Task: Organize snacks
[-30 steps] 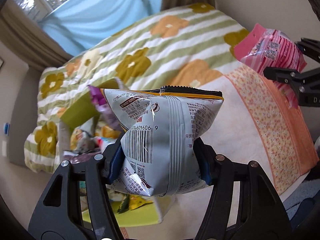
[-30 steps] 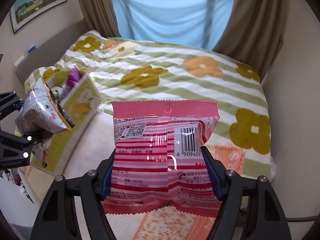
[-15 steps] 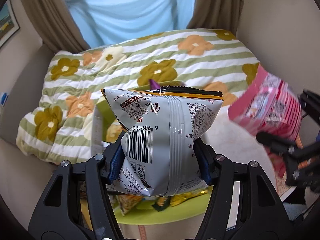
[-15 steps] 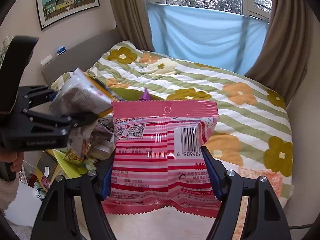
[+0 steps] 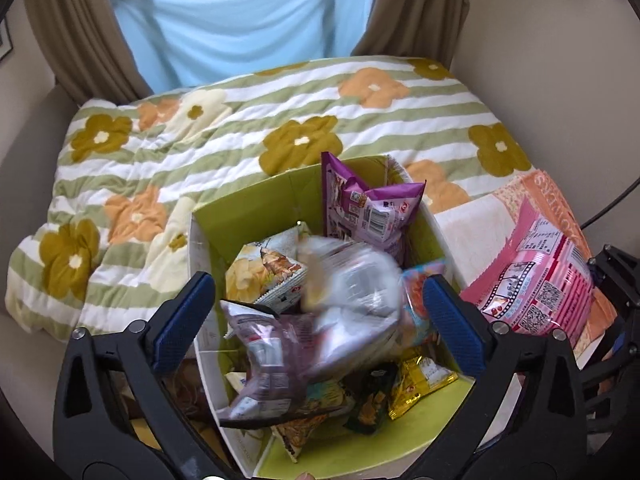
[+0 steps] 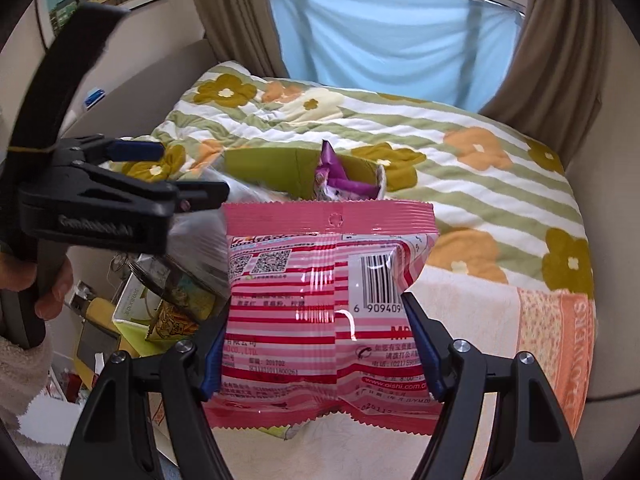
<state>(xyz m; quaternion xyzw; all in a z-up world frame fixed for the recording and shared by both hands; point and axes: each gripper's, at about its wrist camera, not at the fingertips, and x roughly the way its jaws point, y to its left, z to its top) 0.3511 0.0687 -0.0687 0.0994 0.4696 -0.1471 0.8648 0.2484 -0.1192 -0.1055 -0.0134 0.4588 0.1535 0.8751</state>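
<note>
Silver snack bag (image 5: 352,280), motion-blurred, sits centre frame in the left wrist view, between the left gripper (image 5: 320,316) fingers but touching neither pad; jaws are opening, standing wide, so the bag looks released & dropping into the green box (image 5: 256,204) directly below. Box already crowded: purple bag (image 5: 368,208) upright at the back, chip bag (image 5: 264,272) mid-left, yellow pack (image 5: 420,380) lower right, w/ others underneath. Next item is the pink striped bag (image 6: 328,312), clamped across its lower half by the right gripper (image 6: 316,344), pads pressing both side edges, long axis running up-frame, sealed top edge highest. Key relation: in the right wrist view the box (image 6: 280,160) lies beyond & slightly left of the pink bag, its rim just showing above the bag's top seal; the left gripper (image 6: 176,184) occupies the space over it at upper left. In the left wrist view the pink bag (image 5: 536,280) hangs at right edge, just beside the box wall. Judgement: the right hand is nearer for the coming drop, needs a short shift left over the opening once the left clears. Box rests at the edge of the flowered quilt (image 5: 200,128); orange towel (image 6: 552,340) at right.
</note>
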